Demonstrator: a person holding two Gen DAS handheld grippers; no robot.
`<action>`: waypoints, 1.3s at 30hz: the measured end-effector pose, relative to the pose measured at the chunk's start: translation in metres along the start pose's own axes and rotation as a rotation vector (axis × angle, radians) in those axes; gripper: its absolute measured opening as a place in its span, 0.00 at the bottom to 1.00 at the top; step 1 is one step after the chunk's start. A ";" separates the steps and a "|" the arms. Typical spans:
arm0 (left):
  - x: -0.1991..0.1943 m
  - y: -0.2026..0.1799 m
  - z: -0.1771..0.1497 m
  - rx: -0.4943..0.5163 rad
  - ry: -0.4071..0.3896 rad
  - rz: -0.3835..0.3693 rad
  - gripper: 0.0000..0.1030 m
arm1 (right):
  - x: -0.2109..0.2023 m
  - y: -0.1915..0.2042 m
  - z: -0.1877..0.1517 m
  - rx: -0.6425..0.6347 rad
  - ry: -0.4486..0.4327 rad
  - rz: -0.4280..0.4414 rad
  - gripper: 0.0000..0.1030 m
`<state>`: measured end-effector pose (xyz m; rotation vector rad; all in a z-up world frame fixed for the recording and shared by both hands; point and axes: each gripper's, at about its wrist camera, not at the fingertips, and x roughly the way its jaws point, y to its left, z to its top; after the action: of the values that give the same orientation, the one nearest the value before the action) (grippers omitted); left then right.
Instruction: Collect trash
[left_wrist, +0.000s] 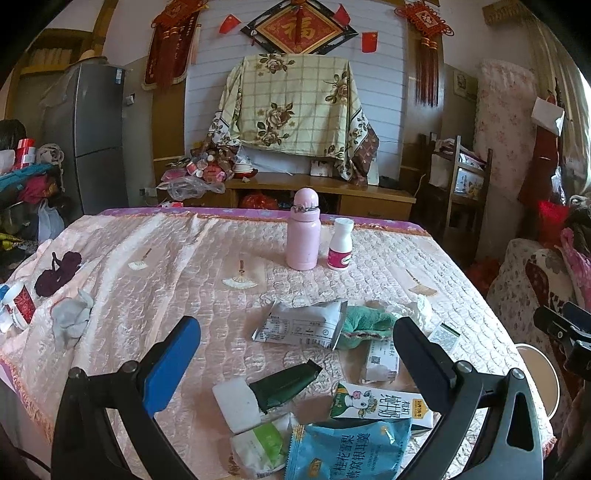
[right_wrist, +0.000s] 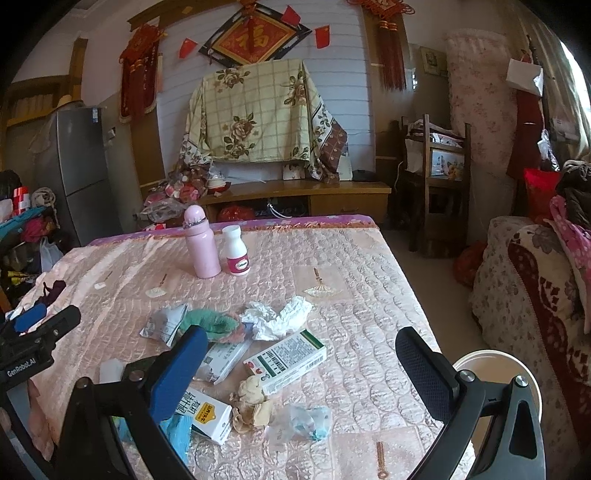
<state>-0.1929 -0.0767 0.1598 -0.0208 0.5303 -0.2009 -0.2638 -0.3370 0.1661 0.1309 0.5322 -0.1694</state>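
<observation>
Trash lies on the near part of a pink quilted table (left_wrist: 184, 258). In the left wrist view I see a silver wrapper (left_wrist: 301, 325), a dark green tube with a white cap (left_wrist: 266, 395), a milk carton (left_wrist: 384, 404) and a blue snack bag (left_wrist: 347, 450). In the right wrist view I see crumpled white tissue (right_wrist: 277, 317), a white and green box (right_wrist: 286, 360), a beige paper wad (right_wrist: 253, 404) and a clear plastic scrap (right_wrist: 299, 424). My left gripper (left_wrist: 295, 354) is open and empty above the pile. My right gripper (right_wrist: 301, 360) is open and empty above the box.
A pink flask (left_wrist: 303, 230) and a white pill bottle (left_wrist: 340, 244) stand further back. A green cloth (left_wrist: 364, 325) lies among the trash. A round white bin (right_wrist: 498, 384) stands beside the table's right edge. A grey rag (left_wrist: 72, 319) and dark yarn (left_wrist: 57, 273) lie at the left.
</observation>
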 end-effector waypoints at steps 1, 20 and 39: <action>0.000 0.002 0.000 -0.004 0.002 0.001 1.00 | 0.001 0.001 -0.001 -0.003 0.002 0.002 1.00; 0.009 0.073 -0.017 0.021 0.114 0.059 1.00 | 0.018 -0.006 -0.017 -0.039 0.079 0.006 1.00; 0.043 0.077 -0.057 0.038 0.246 0.018 0.98 | 0.062 0.005 -0.058 -0.073 0.246 0.120 0.63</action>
<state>-0.1716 -0.0079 0.0838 0.0466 0.7714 -0.1972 -0.2390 -0.3304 0.0854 0.1125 0.7729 -0.0158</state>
